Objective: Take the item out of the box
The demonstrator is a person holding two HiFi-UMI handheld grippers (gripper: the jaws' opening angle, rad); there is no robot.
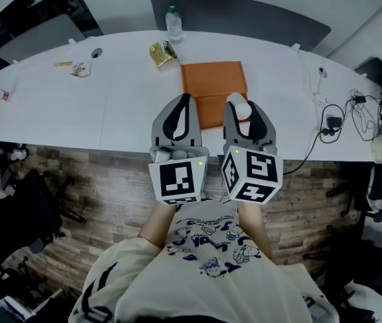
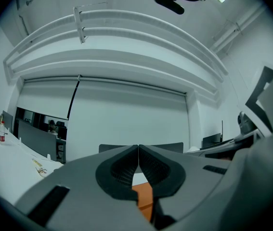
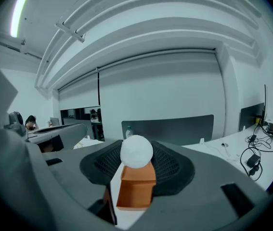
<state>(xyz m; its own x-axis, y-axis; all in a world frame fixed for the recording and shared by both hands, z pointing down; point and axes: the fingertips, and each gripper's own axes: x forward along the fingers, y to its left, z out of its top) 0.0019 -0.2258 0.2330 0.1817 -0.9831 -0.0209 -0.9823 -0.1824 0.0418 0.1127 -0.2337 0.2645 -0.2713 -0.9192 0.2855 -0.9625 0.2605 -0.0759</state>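
Note:
An orange box lies open on the white table (image 1: 110, 106), its lid (image 1: 214, 78) flat behind its tray (image 1: 209, 112). My right gripper (image 1: 239, 103) is shut on a small white ball (image 1: 240, 107), held just above the tray's right edge. In the right gripper view the ball (image 3: 136, 151) sits between the dark pads (image 3: 172, 170), with the orange box (image 3: 136, 186) below it. My left gripper (image 1: 184, 99) hovers at the tray's left side, shut and holding nothing. In the left gripper view its jaws meet at the tip (image 2: 138, 148), with the orange box (image 2: 144, 197) under them.
A water bottle (image 1: 173, 23) and a yellow snack packet (image 1: 163, 54) stand behind the box. A charger with cables (image 1: 332, 122) lies at the right. Small items (image 1: 79, 67) sit at the far left. Office chairs (image 1: 15, 207) stand on the wooden floor below the table's edge.

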